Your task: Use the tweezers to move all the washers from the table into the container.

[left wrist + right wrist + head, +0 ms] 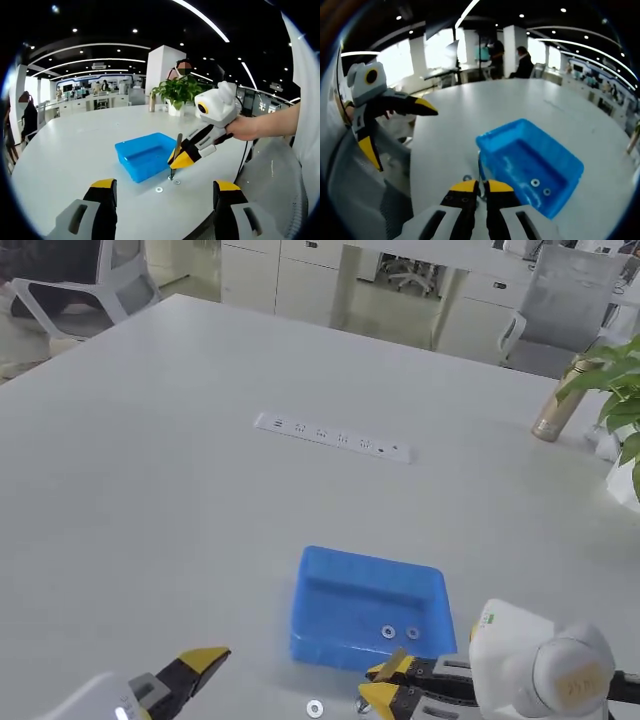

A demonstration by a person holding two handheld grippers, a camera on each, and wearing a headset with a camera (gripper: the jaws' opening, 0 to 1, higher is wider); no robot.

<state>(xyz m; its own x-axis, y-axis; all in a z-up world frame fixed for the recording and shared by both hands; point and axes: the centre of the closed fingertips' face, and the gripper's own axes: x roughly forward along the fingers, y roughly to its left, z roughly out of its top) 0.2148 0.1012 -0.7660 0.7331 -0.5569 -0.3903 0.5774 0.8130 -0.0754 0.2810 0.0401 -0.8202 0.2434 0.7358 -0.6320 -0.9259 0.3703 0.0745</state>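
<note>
A blue container (368, 590) sits near the table's front edge with two washers (388, 632) inside, also seen as washers (535, 182) in the container (560, 165). My right gripper (378, 687) is shut on the tweezers (176, 147), just in front of the container. The tweezer tips point down at the table beside one washer (177, 182). Another washer (315, 708) lies loose in front of the container, also seen as a washer (159, 189). My left gripper (195, 668) stands open and holds nothing, left of the container (145, 155).
A white power strip (332, 437) lies across the middle of the table. A gold bottle (553, 410) and a potted plant (618, 390) stand at the far right. Office chairs stand beyond the far edge.
</note>
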